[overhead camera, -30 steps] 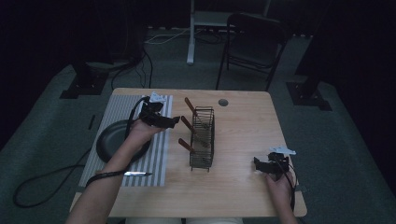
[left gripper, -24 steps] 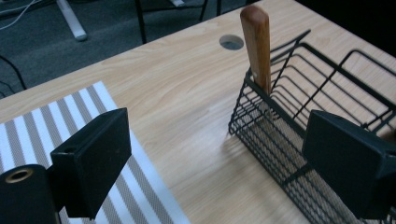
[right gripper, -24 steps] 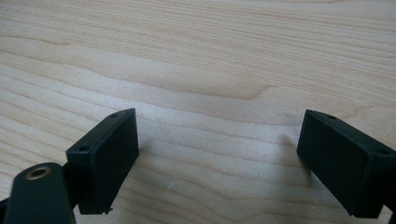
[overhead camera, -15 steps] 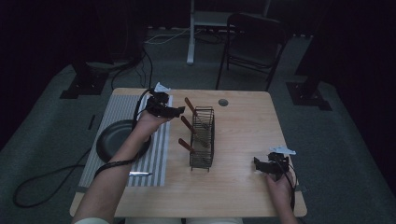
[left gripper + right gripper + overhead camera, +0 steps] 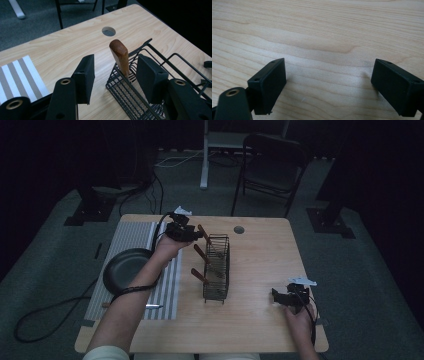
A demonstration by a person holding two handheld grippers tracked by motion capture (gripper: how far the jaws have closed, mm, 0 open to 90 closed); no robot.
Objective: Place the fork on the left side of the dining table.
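Left gripper (image 5: 196, 234) closing around a wooden handle (image 5: 120, 57) in the wire basket (image 5: 216, 270).

My left jaws have just been closing and now stand about half open, with the far handle between the pads but not yet pressed. The handle looks stiff, light and a little smooth, so I would take it just under its rounded top, above the basket rim. Two other handles (image 5: 200, 276) lean out of the same basket nearby and the wire edge is close to my right pad. A dark pan (image 5: 125, 272) lies on the striped mat (image 5: 135, 240). The right gripper (image 5: 281, 297) rests wide open and empty over bare tabletop (image 5: 317, 30).
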